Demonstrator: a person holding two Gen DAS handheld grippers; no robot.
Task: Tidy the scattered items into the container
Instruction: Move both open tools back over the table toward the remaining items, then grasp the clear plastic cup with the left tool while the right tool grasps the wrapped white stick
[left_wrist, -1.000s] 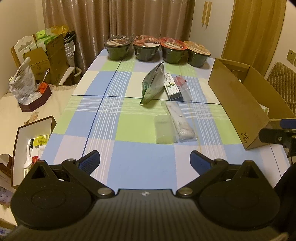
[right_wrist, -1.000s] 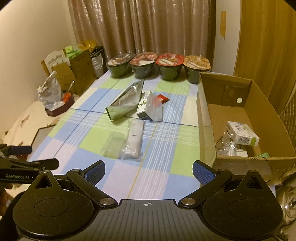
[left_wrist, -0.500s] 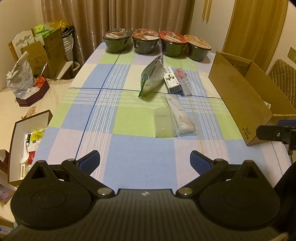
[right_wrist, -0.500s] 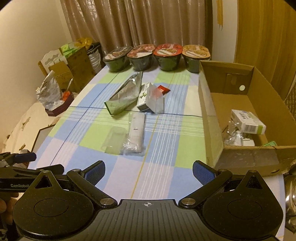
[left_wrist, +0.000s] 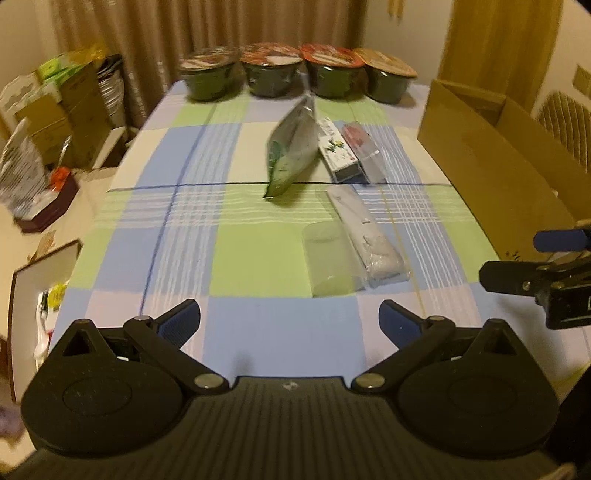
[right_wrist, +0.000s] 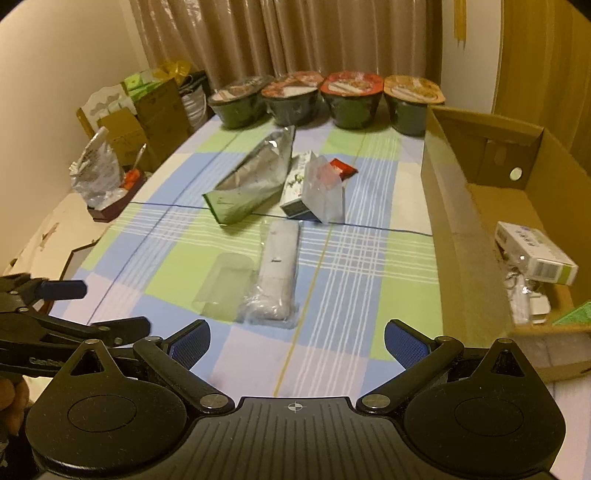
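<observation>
The left gripper (left_wrist: 289, 319) has its two blue fingers spread wide apart, and nothing is between them. The right gripper (right_wrist: 297, 339) is wide open too, and it holds nothing. Both hang over the near end of the checked tablecloth (right_wrist: 369, 266).

Just past the fingers lie a flat clear pouch (right_wrist: 226, 286) and a long white packet (right_wrist: 275, 273), side by side and touching. From the left gripper they sit ahead and a bit to the right. From the right gripper they sit ahead and a bit to the left.

Farther out lies a green and silver bag (right_wrist: 251, 181). Beside it are a small white box with green leaves (right_wrist: 295, 188), a clear bag (right_wrist: 325, 192) leaning on that box, and a red packet (right_wrist: 343, 170).

The cardboard box (right_wrist: 454, 229) stands open on the right side of the table. Inside it are a white carton (right_wrist: 535, 251) and some clear wrapped things, too blurry to tell.

Four noodle bowls (right_wrist: 351, 99) stand in a row at the far end, in front of a curtain (right_wrist: 295, 37).
</observation>
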